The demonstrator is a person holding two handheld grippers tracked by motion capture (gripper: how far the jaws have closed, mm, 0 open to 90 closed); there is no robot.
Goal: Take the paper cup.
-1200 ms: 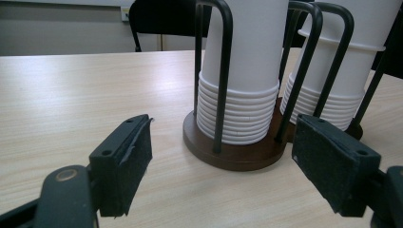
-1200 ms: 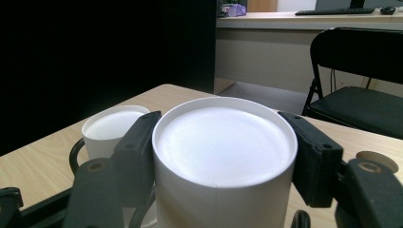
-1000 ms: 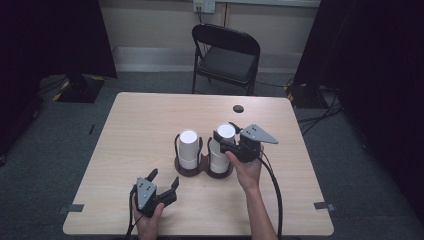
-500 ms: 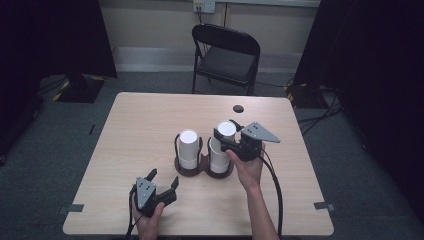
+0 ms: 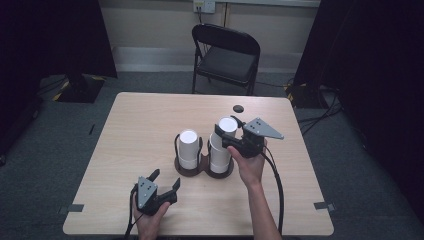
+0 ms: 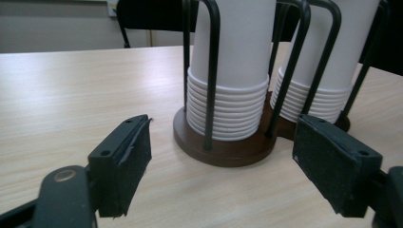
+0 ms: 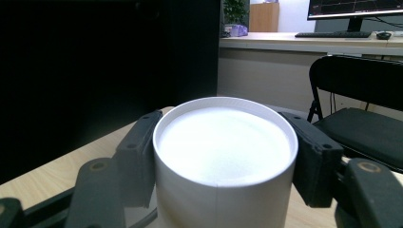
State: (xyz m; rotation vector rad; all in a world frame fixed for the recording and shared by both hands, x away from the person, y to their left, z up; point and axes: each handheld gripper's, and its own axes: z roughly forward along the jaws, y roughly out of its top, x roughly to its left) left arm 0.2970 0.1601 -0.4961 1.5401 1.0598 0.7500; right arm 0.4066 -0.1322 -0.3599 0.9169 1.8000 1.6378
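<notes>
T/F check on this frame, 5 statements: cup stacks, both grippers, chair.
1. The right gripper is shut on the top cup of the right-hand stack. True: both pads press its sides.
2. The left gripper holds a cup. False: its jaws stand open with nothing between them, short of the left stack.
3. Both stacks sit upside down in a dark wire-framed holder. True.
4. The holder lies tipped on its side. False: it stands upright on the table.
5. The folding chair stands behind the person. False: it is beyond the table's far edge.
</notes>
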